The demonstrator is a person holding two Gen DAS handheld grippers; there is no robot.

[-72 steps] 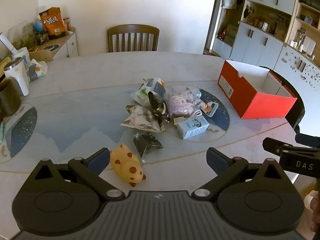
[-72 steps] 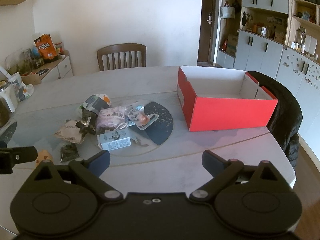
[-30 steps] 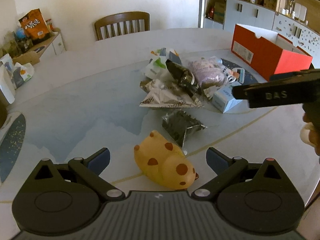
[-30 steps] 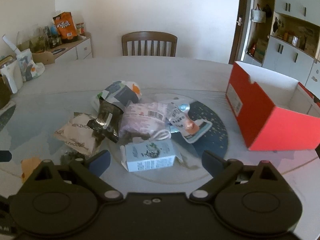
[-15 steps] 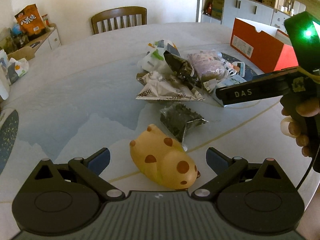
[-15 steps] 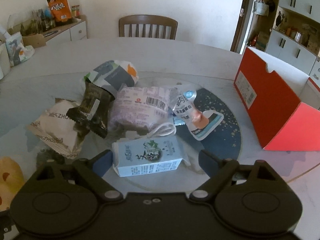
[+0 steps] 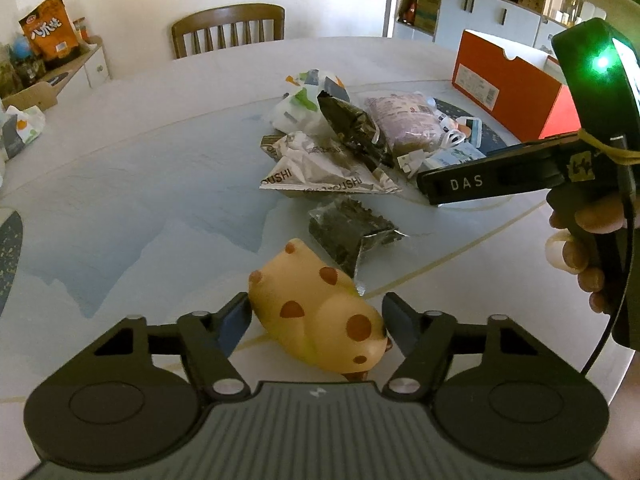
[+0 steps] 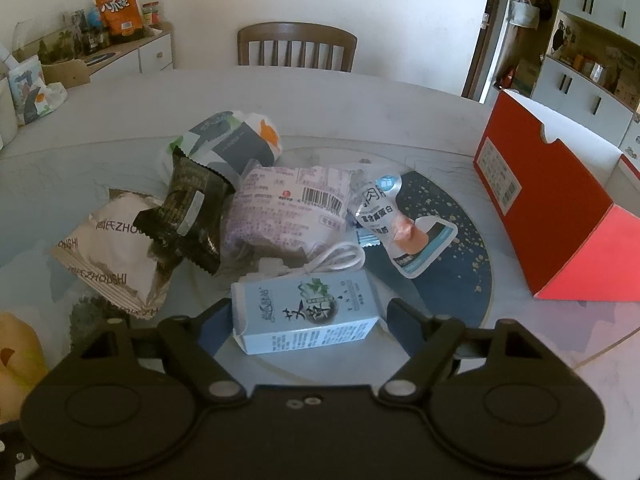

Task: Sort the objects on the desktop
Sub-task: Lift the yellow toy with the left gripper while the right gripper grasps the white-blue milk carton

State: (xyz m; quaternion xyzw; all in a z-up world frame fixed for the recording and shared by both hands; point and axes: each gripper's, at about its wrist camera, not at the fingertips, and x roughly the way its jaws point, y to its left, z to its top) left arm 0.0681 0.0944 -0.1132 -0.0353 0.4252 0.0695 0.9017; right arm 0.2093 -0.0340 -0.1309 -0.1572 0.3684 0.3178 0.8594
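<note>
A yellow spotted toy (image 7: pixel 320 312) lies on the table between the fingers of my left gripper (image 7: pixel 316 316); the jaws have narrowed around it and touch or nearly touch its sides. A light blue carton (image 8: pixel 306 312) lies between the fingers of my right gripper (image 8: pixel 306 320), with small gaps on both sides. My right gripper also shows in the left wrist view (image 7: pixel 480 184). Behind the carton lies a pile: a pink packet (image 8: pixel 288 208), a dark packet (image 8: pixel 188 216), a white snack bag (image 8: pixel 116 256), a pouch (image 8: pixel 396 224) and a white cable (image 8: pixel 332 260). A seaweed packet (image 7: pixel 352 228) lies beyond the toy.
An open red box (image 8: pixel 548 200) stands at the right on the round table (image 7: pixel 120 184). A wooden chair (image 8: pixel 296 48) stands at the far side. A sideboard with snack bags (image 8: pixel 116 8) is at the far left. A dark round mat (image 8: pixel 452 248) lies under the pile.
Both grippers moved forward and down. The left jaws narrowed around the yellow toy. The right jaws narrowed and now straddle the blue carton.
</note>
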